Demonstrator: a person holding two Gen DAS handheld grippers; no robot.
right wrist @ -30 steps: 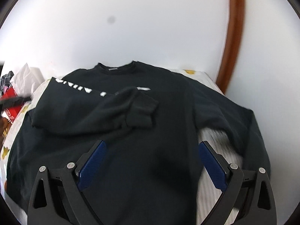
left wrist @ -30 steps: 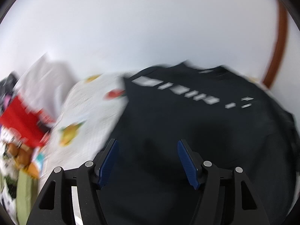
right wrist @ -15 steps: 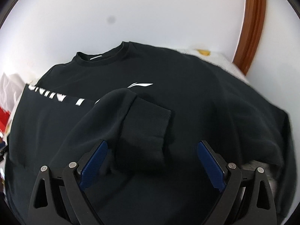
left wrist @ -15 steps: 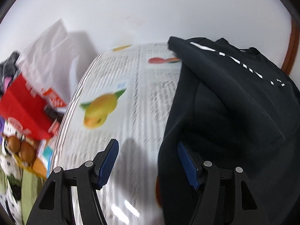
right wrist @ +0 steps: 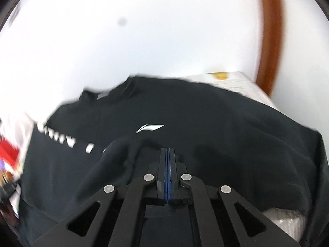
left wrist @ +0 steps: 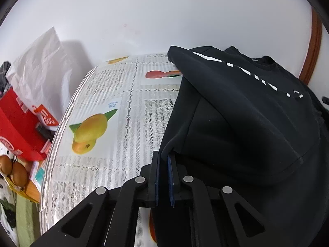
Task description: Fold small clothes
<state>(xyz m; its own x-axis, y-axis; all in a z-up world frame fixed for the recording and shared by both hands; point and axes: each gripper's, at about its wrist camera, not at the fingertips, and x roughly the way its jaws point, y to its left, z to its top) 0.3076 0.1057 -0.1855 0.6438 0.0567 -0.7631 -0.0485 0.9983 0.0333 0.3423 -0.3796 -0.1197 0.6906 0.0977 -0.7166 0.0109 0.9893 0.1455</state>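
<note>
While both grippers sit over the black sweatshirt point(left wrist: 246, 123):
left gripper point(left wrist: 163, 158): fingers just closed, pinching its near-left edge.
right gripper point(right wrist: 167, 154): fingers just closed, empty.

Each tool is matte black: angular linkage arms with triangular cutouts, silver pivot screws, and blue pads lining its fingers point(left wrist: 171, 170).

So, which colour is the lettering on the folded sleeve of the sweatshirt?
White, on the black sweatshirt; the lettering shows best in the left wrist view.

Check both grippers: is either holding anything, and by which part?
Left gripper pinches the black sweatshirt at its side edge. Right gripper is shut above the folded-in sleeve; whether it grips fabric cannot be told.
</note>
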